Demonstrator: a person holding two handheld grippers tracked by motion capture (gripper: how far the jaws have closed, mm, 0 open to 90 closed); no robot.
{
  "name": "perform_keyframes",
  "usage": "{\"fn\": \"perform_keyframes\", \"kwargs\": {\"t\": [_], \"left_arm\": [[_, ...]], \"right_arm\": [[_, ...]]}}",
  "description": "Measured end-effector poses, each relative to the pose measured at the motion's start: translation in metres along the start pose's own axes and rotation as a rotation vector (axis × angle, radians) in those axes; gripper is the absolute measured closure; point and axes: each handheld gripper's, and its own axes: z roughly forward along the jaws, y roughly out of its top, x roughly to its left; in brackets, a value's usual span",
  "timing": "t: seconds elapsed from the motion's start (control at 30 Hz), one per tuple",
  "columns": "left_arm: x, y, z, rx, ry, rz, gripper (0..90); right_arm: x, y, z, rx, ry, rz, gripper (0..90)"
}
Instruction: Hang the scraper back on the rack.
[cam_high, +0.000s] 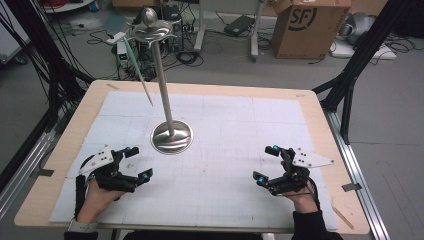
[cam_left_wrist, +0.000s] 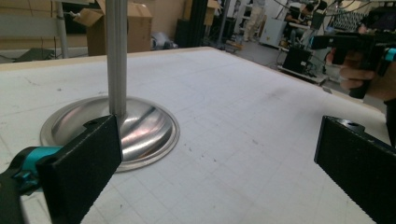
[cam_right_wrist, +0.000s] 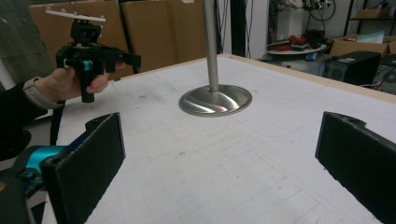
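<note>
Your left gripper (cam_high: 134, 163) sits nearer tall silver metal stand with round base (cam_high: 171, 137), mid-desk (cam_high: 310, 107), upright; both grippers gape empty, right gripper (cam_high: 267, 165) well apart.

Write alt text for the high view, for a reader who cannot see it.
A tall metal stand with a round base rises from a white gridded mat on a wooden table, a pale green strip hanging from its top. Nearer the camera, the left gripper and right gripper rest open and empty on the mat.

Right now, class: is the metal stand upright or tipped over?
Upright: the metal stand has its round base flat on the table, pole rising straight.
</note>
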Motion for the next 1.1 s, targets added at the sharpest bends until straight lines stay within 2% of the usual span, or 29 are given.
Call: {"fn": "perform_keyframes", "kwargs": {"t": [0.1,0.33,0.5,0.7,0.87,1.1], "left_arm": [[-0.001,-0.001,-0.002,0.004,-0.004,0.008,1.7],[0.001,-0.005,-0.010,-0.008,0.025,0.007,1.7],[0.002,-0.007,-0.016,-0.051,0.066,0.014,1.7],[0.006,-0.010,-0.024,-0.089,0.090,0.020,1.7],[0.007,-0.010,-0.027,-0.105,0.088,0.014,1.7],[0.005,-0.009,-0.027,-0.104,0.083,0.027,1.7]], "right_arm": [[-0.001,0.000,0.000,-0.003,-0.004,-0.007,0.6],[-0.002,0.001,-0.005,-0.014,-0.009,-0.002,0.6],[-0.005,-0.004,-0.007,-0.031,-0.022,-0.004,0.6],[-0.009,-0.009,-0.010,-0.051,-0.055,-0.001,0.6],[-0.011,-0.014,-0.009,-0.040,-0.078,0.001,0.6],[-0.009,-0.015,-0.006,-0.027,-0.072,-0.007,0.6]]}}
